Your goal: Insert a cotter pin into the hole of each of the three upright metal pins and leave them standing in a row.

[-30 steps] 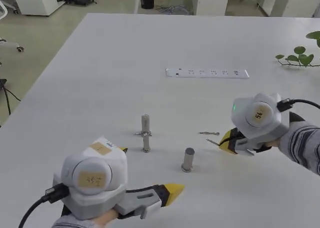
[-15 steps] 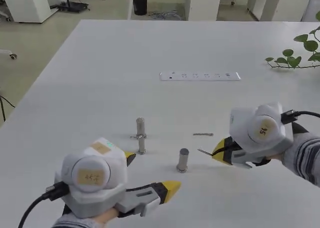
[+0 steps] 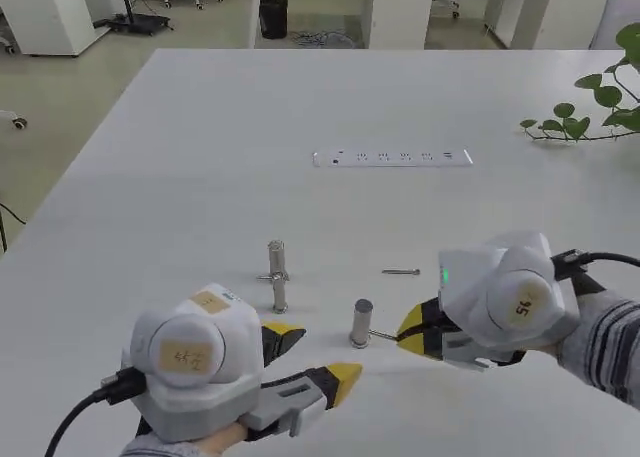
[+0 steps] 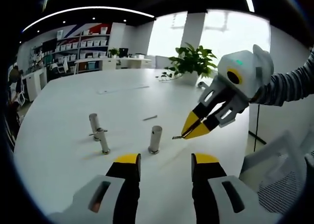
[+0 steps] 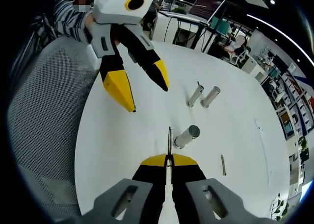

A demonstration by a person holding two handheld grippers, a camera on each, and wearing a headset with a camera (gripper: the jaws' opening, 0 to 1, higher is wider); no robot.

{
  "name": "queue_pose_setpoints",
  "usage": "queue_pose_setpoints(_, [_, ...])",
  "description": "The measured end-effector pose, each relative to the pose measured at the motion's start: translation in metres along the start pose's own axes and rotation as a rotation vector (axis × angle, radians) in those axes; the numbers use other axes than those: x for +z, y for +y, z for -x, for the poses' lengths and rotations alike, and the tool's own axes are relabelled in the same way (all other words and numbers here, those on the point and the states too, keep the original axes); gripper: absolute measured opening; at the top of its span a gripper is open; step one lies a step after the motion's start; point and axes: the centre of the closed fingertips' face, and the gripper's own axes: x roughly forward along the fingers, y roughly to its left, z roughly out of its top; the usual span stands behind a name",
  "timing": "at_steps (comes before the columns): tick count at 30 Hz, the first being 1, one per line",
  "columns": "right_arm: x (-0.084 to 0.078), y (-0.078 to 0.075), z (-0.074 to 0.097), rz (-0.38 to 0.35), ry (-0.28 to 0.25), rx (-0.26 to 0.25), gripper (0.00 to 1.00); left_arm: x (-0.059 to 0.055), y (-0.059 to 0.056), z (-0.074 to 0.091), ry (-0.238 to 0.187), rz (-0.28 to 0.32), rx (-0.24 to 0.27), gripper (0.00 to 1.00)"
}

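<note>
Three upright metal pins stand on the white table point(image 3: 180, 177): a far pin point(image 3: 276, 256), a nearer pin point(image 3: 280, 294) with a cotter pin crossing near its top, and a third pin point(image 3: 362, 322) to the right. My right gripper point(image 3: 410, 335) is shut on a cotter pin point(image 3: 382, 334) whose tip points at that third pin point(image 5: 186, 136) and sits just beside it. The held cotter pin point(image 5: 169, 141) sticks out ahead of the shut right gripper point(image 5: 168, 159). My left gripper point(image 4: 166, 159) is open with nothing in it, low in front of the pins point(image 3: 315, 357). A loose cotter pin point(image 3: 401, 272) lies on the table.
A white power strip point(image 3: 390, 158) lies across the far middle of the table. Green plant leaves point(image 3: 580, 127) reach in at the right edge. Beyond the table is an office floor with a black bin point(image 3: 271, 15).
My right gripper has moved left with the cotter pin, bringing its tip up to the right-hand pin. The left gripper has stayed about where it was. The head camera shifted.
</note>
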Motion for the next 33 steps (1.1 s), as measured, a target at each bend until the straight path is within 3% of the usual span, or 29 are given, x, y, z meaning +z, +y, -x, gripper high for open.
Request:
queue_pose_setpoints(10, [0.024, 0.016, 0.001, 0.099, -0.059, 0.025, 0.0, -0.002, -0.007, -0.002, 0.01, 0.072, -0.038, 0.23])
queue_pose_setpoints(14, [0.031, 0.019, 0.001, 0.136, -0.074, 0.03, 0.0, 0.0, -0.011, -0.002, -0.009, 0.112, -0.06, 0.17])
queue_pose_setpoints(22, [0.043, 0.022, 0.003, 0.151, -0.113, 0.032, 0.0, 0.0, -0.017, 0.0, -0.012, 0.129, -0.084, 0.08])
queue_pose_setpoints(33, [0.044, 0.025, 0.004, 0.154, -0.119, 0.032, 0.0, 0.0, -0.021, 0.0, -0.01, 0.145, -0.095, 0.02])
